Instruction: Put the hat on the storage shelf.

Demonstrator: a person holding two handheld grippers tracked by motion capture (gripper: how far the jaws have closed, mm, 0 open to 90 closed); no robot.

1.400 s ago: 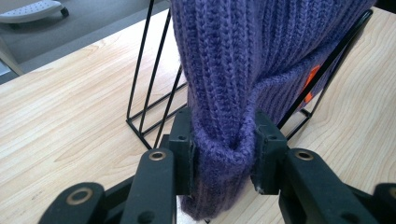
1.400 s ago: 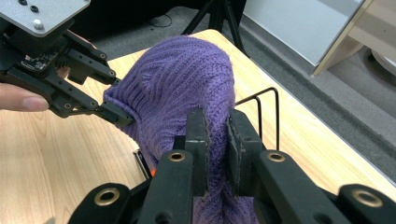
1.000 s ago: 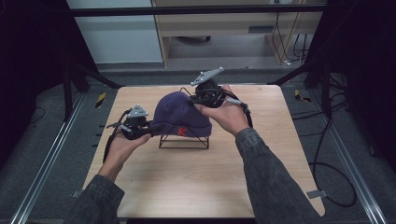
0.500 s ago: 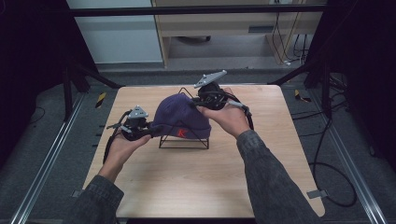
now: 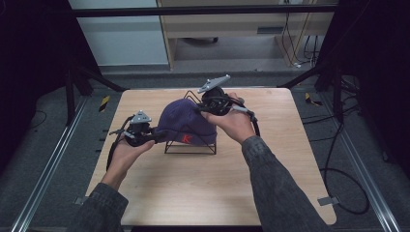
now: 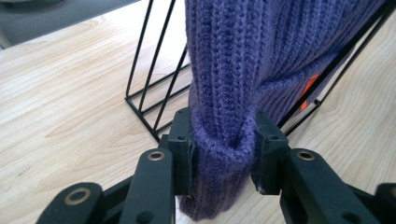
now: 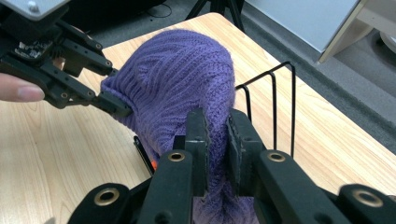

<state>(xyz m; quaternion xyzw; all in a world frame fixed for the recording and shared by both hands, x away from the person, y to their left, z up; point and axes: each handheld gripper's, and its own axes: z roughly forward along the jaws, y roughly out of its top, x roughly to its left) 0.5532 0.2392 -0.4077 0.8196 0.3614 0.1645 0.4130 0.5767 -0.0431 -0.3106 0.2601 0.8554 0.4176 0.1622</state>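
A purple knitted beanie with a red letter on its cuff lies draped over a black wire rack in the middle of the table. My left gripper is shut on the beanie's folded cuff at the rack's left end. My right gripper is shut on a pinch of the knit at the beanie's far right side. The right gripper view looks across the beanie to the left gripper clamped on its far edge. The rack's wires stand just behind the held cuff.
The wooden table has bare surface in front of and beside the rack. Black frame legs stand beyond the far corners, and cables trail on the floor at the right.
The right hand and its gripper have shifted slightly right and away, pulling the beanie a little more over the rack. The left gripper has stayed where it was.
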